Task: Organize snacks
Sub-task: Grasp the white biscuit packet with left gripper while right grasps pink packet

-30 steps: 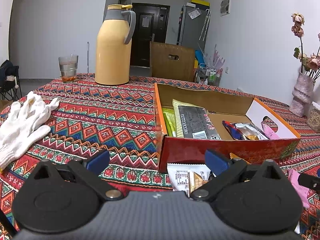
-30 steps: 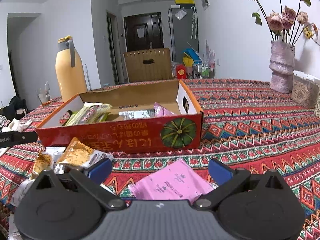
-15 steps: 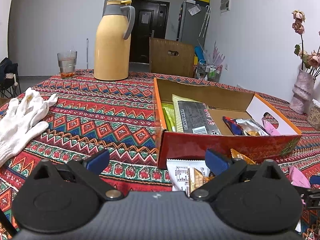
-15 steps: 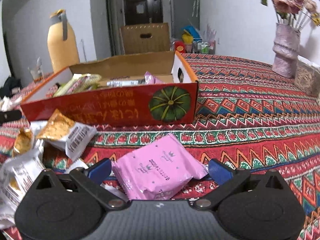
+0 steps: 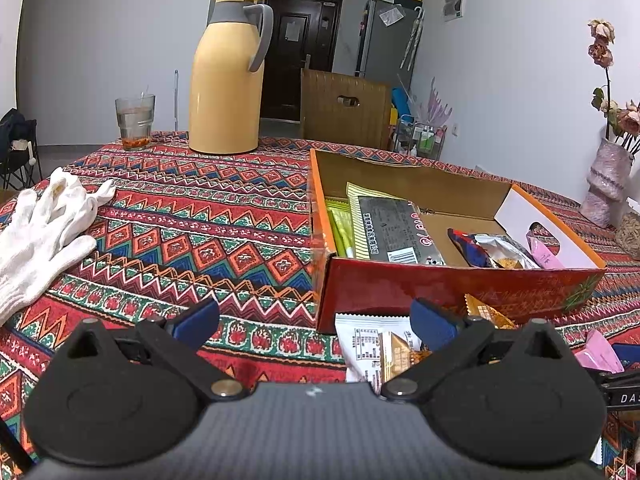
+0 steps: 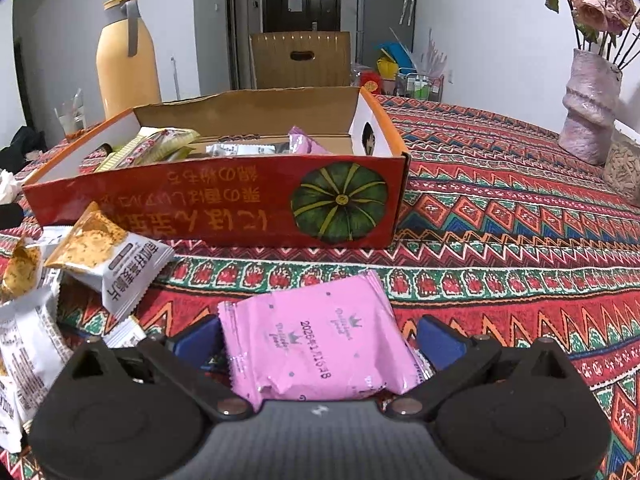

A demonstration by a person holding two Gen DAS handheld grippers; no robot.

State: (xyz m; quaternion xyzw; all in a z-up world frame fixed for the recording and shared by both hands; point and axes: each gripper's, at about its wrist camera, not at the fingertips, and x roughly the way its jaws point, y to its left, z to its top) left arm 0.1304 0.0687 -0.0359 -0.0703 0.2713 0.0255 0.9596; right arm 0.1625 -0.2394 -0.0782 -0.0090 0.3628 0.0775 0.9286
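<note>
A red cardboard box [image 5: 440,284] [image 6: 224,204] lies open on the patterned tablecloth and holds several snack packets, among them a grey-black one [image 5: 394,228] and a pink one [image 5: 542,254]. A pink packet [image 6: 316,320] lies flat on the cloth in front of the box, between the spread fingers of my right gripper [image 6: 319,338], which is open. Loose white-and-orange packets [image 6: 108,260] [image 5: 368,344] are piled at the box's front left corner. My left gripper [image 5: 314,320] hovers open just before that corner, with nothing in it.
A yellow thermos [image 5: 226,80] and a glass [image 5: 135,122] stand at the far side. White gloves [image 5: 44,232] lie at the left. A vase with flowers [image 6: 588,116] stands at the right. A wooden chair back [image 5: 344,108] rises behind the table.
My right gripper has come down and forward, so the pink packet now sits between its fingers. The left gripper has only shifted slightly.
</note>
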